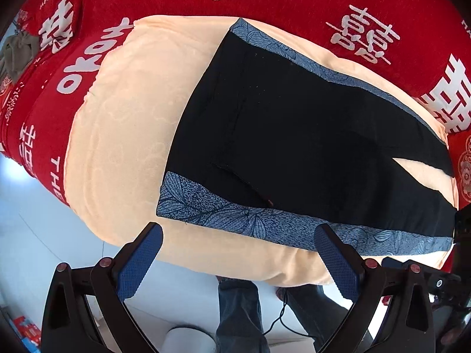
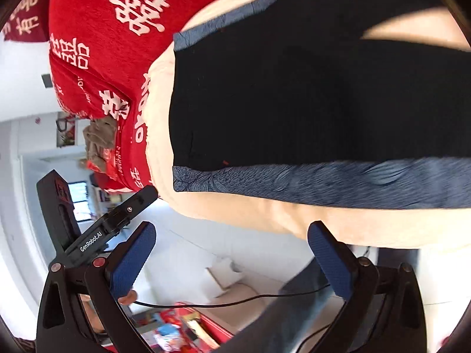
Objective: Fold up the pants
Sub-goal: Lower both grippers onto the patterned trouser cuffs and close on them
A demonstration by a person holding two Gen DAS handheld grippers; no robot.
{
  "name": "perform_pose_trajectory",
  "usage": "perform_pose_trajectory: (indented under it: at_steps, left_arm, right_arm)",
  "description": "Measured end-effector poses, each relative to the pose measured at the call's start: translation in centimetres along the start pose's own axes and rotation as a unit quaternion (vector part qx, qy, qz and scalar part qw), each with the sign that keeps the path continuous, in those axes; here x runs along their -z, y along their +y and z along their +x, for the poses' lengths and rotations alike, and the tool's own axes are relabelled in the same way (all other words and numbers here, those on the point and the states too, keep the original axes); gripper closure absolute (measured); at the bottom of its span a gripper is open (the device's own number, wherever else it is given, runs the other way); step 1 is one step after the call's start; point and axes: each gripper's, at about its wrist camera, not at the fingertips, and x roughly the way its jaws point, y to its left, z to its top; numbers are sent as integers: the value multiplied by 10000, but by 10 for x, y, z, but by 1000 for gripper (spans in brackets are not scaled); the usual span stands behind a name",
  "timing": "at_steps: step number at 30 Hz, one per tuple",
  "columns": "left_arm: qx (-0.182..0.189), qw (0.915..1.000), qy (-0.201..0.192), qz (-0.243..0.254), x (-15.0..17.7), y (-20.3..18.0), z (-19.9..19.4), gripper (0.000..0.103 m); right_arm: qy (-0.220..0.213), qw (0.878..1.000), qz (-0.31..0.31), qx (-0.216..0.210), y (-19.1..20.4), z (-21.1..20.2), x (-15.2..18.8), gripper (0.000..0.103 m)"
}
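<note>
Black pants (image 1: 294, 135) with blue-grey patterned side stripes (image 1: 235, 214) lie flat on a peach blanket (image 1: 123, 135) over a red bed cover. The waist end points left; the legs run right and split near the right edge. My left gripper (image 1: 240, 235) is open and empty, hovering just off the near edge of the blanket, close to the near stripe. In the right wrist view the pants (image 2: 309, 97) and near stripe (image 2: 323, 182) fill the upper right. My right gripper (image 2: 232, 235) is open and empty, below the blanket's near edge (image 2: 323, 223).
The red cover with white characters (image 1: 323, 6) spans the bed. A grey-brown crumpled cloth (image 2: 100, 138) lies at the bed's far left. The left gripper body (image 2: 112, 226) shows in the right wrist view. The person's jeans legs (image 1: 238, 309), a cable and a white floor are below.
</note>
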Motion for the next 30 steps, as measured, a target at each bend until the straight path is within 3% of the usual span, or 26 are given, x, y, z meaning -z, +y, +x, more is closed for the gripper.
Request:
perform_pose_trajectory:
  at_steps: [3,7,12,15,16,17,19,22,27,29,30]
  left_arm:
    - [176,9998,-33,-23,5,10,20,0]
    - [535,9985,-75,-57,12,20,40,0]
    - [829,9964,85,-123,23,25,59,0]
    - [997,9944,242,-266,27,27,69,0]
    - [1040,9937,286,-304,28,27,72,0]
    - [1076,9931,296,-349,29,27,73,0]
    - [1134,9922,284,-440,28,27,75,0]
    - [1352,9877,218,-749,19,27,76,0]
    - [1805,9729,105,-1443,-2,26,85,0]
    - [1773,9713,65,-1587,-10,23,91,12]
    - [1780,9703,109,-1635,-12,21,95,28]
  right_arm:
    - [17,9988,322,-375,-17,43,9,2]
    - [68,9970,573,-518,-44,83,21,35]
    - [-502,9914,901,-811,-71,84,20,35]
    - [-858,9814,1327,-1088,-84,79,10,37]
    - [-902,9769,1476,-1253,-86,78,7,47]
    - [-939,9739,1570,-1340,-87,77,4,68]
    - [-1030,9714,1475,-1549,-80,71,-3,87]
    - [-1137,9733,1020,-1715,-57,51,-8,89]
    - [-1049,9771,608,-1748,-35,34,-10,89]
    - [-958,9809,524,-1608,-34,35,-11,89]
    - [-915,9820,512,-1570,-36,35,-10,89]
